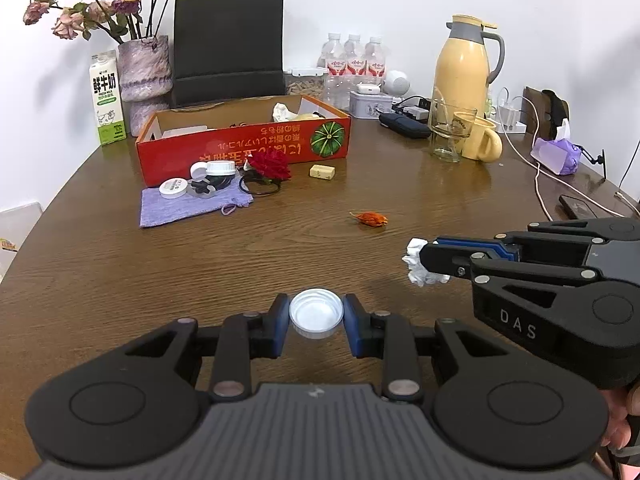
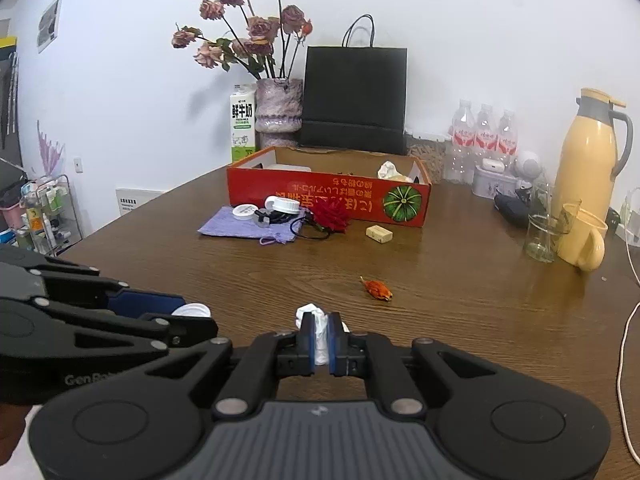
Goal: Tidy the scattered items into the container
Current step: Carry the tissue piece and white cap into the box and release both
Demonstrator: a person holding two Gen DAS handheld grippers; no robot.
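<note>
My left gripper [image 1: 316,314] is shut on a white bottle cap [image 1: 316,312], held above the near part of the wooden table [image 1: 200,264]. My right gripper [image 2: 320,334] is shut on a crumpled white tissue [image 2: 316,320], beside the left one; the tissue [image 1: 418,266] also shows in the left wrist view. The red cardboard box [image 1: 244,148] stands open at the far middle with a tissue and other bits inside. In front of it lie a purple pouch [image 1: 188,204], white lids [image 1: 174,189], a red rose [image 1: 270,165], a small yellow block [image 1: 322,172] and an orange dried scrap [image 1: 370,219].
Behind the box stand a milk carton [image 1: 106,98], a vase of dried roses [image 1: 144,72], a black paper bag [image 1: 228,48] and water bottles [image 1: 354,62]. At the right are a yellow thermos [image 1: 462,68], a glass [image 1: 450,130], a yellow mug [image 1: 482,140], cables and a phone [image 1: 578,206].
</note>
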